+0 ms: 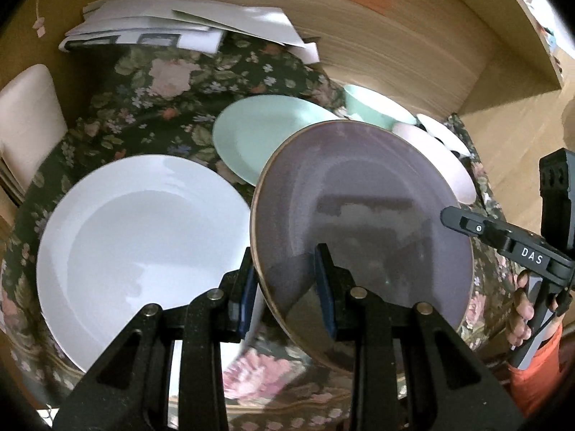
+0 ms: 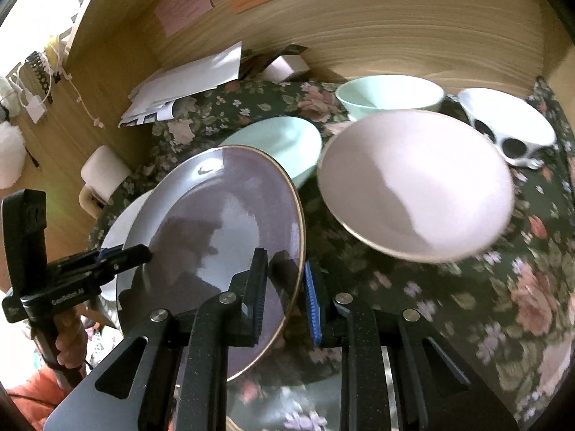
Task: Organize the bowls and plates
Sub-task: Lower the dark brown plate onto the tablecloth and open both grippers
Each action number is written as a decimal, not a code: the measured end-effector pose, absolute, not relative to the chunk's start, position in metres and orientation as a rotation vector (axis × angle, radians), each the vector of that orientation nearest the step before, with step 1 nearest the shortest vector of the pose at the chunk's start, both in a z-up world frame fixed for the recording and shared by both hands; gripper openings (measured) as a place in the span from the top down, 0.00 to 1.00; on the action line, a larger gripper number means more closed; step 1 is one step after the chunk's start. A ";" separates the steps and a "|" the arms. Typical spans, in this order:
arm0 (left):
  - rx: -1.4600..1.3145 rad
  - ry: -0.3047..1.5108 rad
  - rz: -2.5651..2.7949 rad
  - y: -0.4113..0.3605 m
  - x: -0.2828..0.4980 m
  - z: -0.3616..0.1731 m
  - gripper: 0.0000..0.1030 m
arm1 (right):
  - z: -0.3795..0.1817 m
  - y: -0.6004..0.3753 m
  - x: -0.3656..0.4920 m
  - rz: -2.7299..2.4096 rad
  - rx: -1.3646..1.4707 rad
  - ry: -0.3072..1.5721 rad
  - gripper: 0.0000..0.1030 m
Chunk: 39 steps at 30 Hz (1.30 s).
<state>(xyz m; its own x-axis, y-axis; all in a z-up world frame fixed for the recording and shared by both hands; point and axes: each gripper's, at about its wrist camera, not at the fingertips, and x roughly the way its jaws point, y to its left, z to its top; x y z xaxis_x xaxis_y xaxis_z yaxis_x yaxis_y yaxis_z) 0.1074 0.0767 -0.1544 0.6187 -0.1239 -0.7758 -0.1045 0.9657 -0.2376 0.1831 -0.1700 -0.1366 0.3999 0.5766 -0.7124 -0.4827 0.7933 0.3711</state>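
Observation:
A purple plate with a gold rim hangs tilted above the floral tablecloth, gripped at opposite rims. My left gripper is shut on its near rim, and my right gripper is shut on the other side. Each gripper shows in the other's view: the right gripper, the left gripper. Left of the purple plate lies a large white plate. Behind it are a mint plate, a mint bowl, a pink bowl and a black-spotted white bowl.
A stack of papers lies at the table's far edge against a wooden wall. A cream chair back stands at the table's left. A hand in an orange sleeve holds the right gripper's handle.

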 end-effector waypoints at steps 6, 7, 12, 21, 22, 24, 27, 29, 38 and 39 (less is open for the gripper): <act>-0.262 0.919 -0.034 0.057 0.101 -0.158 0.70 | -0.142 -0.190 0.174 0.647 0.130 0.950 0.82; -0.260 0.921 -0.036 0.054 0.100 -0.159 0.70 | -0.143 -0.193 0.173 0.645 0.134 0.951 0.82; -0.247 0.932 -0.044 0.043 0.097 -0.162 0.70 | -0.148 -0.204 0.166 0.636 0.148 0.957 0.82; -0.242 0.958 -0.048 0.030 0.094 -0.172 0.70 | -0.158 -0.215 0.160 0.628 0.165 0.973 0.82; -0.243 0.962 -0.048 0.029 0.095 -0.174 0.70 | -0.159 -0.215 0.160 0.625 0.165 0.976 0.82; -0.243 0.968 -0.048 0.027 0.096 -0.177 0.70 | -0.162 -0.216 0.161 0.622 0.165 0.981 0.82; -0.242 0.978 -0.047 0.025 0.099 -0.181 0.70 | -0.165 -0.217 0.163 0.619 0.169 0.992 0.82; -0.239 0.982 -0.046 0.025 0.101 -0.183 0.70 | -0.167 -0.218 0.165 0.617 0.172 0.998 0.82; -0.234 0.994 -0.038 0.027 0.116 -0.189 0.70 | -0.174 -0.211 0.173 0.600 0.144 1.010 0.82; -0.233 0.995 -0.038 0.028 0.117 -0.190 0.69 | -0.175 -0.211 0.173 0.598 0.140 1.010 0.82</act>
<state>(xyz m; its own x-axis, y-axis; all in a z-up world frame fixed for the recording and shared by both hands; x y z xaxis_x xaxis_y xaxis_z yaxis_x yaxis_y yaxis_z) 0.1172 0.0277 -0.1897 0.5460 -0.1383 -0.8263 -0.0743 0.9744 -0.2122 0.1732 -0.2107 -0.1749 0.3879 0.5308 -0.7535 -0.4055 0.8324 0.3777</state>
